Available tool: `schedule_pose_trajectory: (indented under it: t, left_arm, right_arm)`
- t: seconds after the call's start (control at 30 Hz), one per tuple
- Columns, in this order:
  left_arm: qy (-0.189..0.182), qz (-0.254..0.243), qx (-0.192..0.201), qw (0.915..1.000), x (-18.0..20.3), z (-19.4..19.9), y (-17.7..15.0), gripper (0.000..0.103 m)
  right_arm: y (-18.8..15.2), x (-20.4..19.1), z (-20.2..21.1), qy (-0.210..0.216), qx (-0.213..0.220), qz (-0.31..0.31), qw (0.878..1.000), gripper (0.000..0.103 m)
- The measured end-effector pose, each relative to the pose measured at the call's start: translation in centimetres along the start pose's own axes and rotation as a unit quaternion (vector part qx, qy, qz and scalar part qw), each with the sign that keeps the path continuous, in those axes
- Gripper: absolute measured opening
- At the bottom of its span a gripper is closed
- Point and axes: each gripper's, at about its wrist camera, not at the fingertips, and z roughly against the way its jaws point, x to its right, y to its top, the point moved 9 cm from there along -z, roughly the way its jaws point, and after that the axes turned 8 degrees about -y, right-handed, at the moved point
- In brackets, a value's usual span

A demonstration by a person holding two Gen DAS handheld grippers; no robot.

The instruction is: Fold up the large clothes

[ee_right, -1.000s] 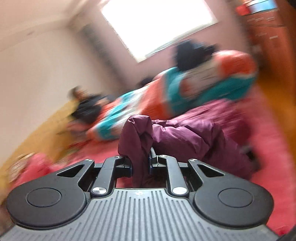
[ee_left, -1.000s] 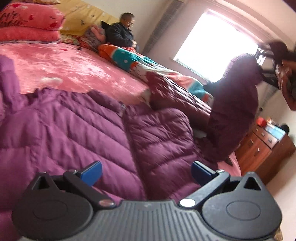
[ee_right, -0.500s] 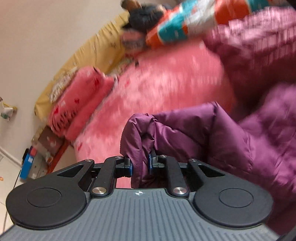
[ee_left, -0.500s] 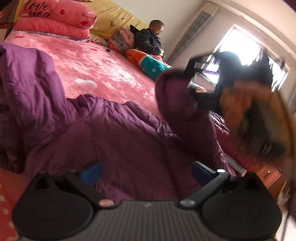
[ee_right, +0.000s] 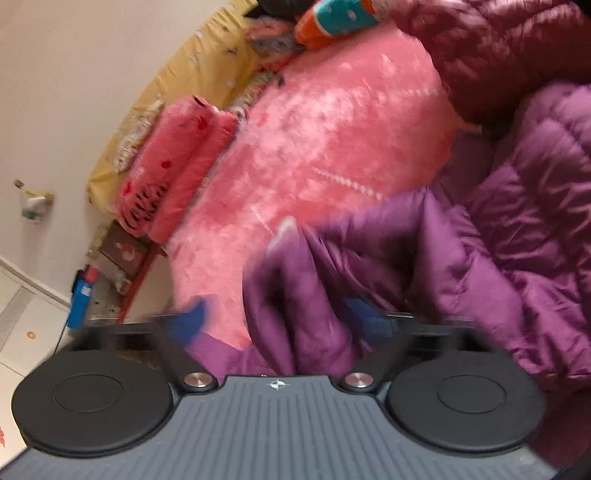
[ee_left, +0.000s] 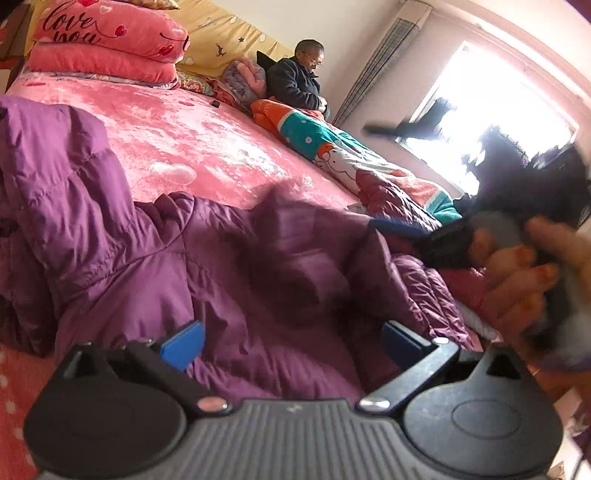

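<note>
A large purple quilted down jacket (ee_left: 229, 266) lies spread on the pink bed (ee_left: 192, 147). My left gripper (ee_left: 291, 341) is open and empty, low over the jacket's middle. In the right wrist view my right gripper (ee_right: 280, 321) is open, its blue pads apart on either side of a bunched purple sleeve or edge of the jacket (ee_right: 295, 295) that sits between them. The rest of the jacket (ee_right: 517, 206) lies to the right. The right gripper and the hand holding it (ee_left: 517, 280) show blurred at the right of the left wrist view.
Two pink pillows (ee_left: 107, 44) are stacked at the head of the bed against a yellow headboard (ee_left: 221, 33). A man (ee_left: 299, 85) sits at the far side beside a colourful quilt (ee_left: 332, 147) and a dark red jacket (ee_right: 498, 48). A bright window (ee_left: 498, 110) is behind.
My right gripper has opened and let go of the purple sleeve it was pinching, after swinging it across over the jacket. The left gripper stayed open and shifted slightly.
</note>
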Motion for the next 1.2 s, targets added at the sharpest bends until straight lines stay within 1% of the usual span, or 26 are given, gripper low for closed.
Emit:
schedule_pose_trajectory:
  t: [0.03,0.1,0.13,0.2,0.3,0.33,0.4,0.5,0.6,0.67,0.77,0.9,0.97,1.03,1.07,1.1,1.2]
  left_arm:
    - [0.002,-0.002,0.0,1.0,0.0,0.0,0.0,0.102]
    - [0.002,-0.003,0.002,1.0,0.0,-0.1,0.0,0.102]
    - [0.001,-0.004,0.003,1.0,0.0,-0.1,0.0,0.102]
    - [0.001,-0.006,0.005,1.0,0.0,-0.1,0.1,0.102]
    - [0.002,-0.013,0.009,0.9999,0.3,-0.1,0.1,0.102]
    - [0.002,-0.015,0.01,0.9998,0.5,-0.1,-0.1,0.102]
    - [-0.006,-0.012,0.015,0.9998,0.7,-0.3,0.0,0.102]
    - [-0.025,-0.008,0.024,0.9994,1.3,-0.8,0.4,0.102]
    - [-0.037,-0.027,0.026,0.9986,2.0,-1.7,0.7,0.1]
    - [-0.031,-0.028,0.021,0.9989,1.8,-2.6,0.7,0.098]
    - [-0.026,-0.029,0.02,0.999,1.4,-3.9,1.0,0.092]
    - [-0.041,-0.034,0.028,0.9982,2.0,-4.9,1.8,0.085]
    - [-0.048,-0.038,0.027,0.9978,2.4,-5.4,1.8,0.082]
    - [-0.046,-0.051,0.021,0.9974,2.6,-6.2,1.7,0.073]
    - [-0.044,-0.054,0.016,0.9974,2.5,-6.6,1.5,0.071]
    - [-0.038,-0.054,0.013,0.9977,2.4,-6.9,1.5,0.07]
    - [-0.02,-0.05,0.006,0.9985,1.6,-7.8,1.4,0.07]
  right_arm:
    - [0.1,-0.5,0.7,0.013,-0.001,0.008,1.0,0.103]
    - [0.8,-0.9,1.7,0.031,0.013,0.006,0.999,0.103]
    - [1.1,-0.7,2.4,0.036,0.018,0.001,0.999,0.103]
    - [1.6,0.1,3.8,0.029,0.033,-0.006,0.999,0.103]
    - [2.4,2.5,5.6,-0.013,0.073,0.011,0.997,0.103]
    - [2.7,3.2,5.6,-0.025,0.085,0.022,0.996,0.103]
    - [2.4,4.7,5.4,-0.062,0.09,0.046,0.993,0.103]
    - [1.5,6.4,5.0,-0.104,0.095,0.072,0.987,0.103]
    - [0.9,8.8,5.9,-0.162,0.111,0.096,0.976,0.103]
    - [1.0,10.4,7.1,-0.203,0.124,0.115,0.965,0.103]
    - [1.1,12.7,8.8,-0.249,0.142,0.135,0.948,0.103]
    - [1.0,15.3,10.0,-0.288,0.151,0.158,0.932,0.103]
    - [1.0,16.2,10.2,-0.301,0.151,0.173,0.926,0.103]
    - [0.7,16.8,10.6,-0.306,0.152,0.185,0.921,0.103]
    - [0.4,17.1,10.6,-0.304,0.151,0.19,0.921,0.103]
    - [0.0,17.3,10.6,-0.302,0.15,0.194,0.921,0.103]
    - [-0.6,17.4,10.2,-0.304,0.151,0.216,0.916,0.103]
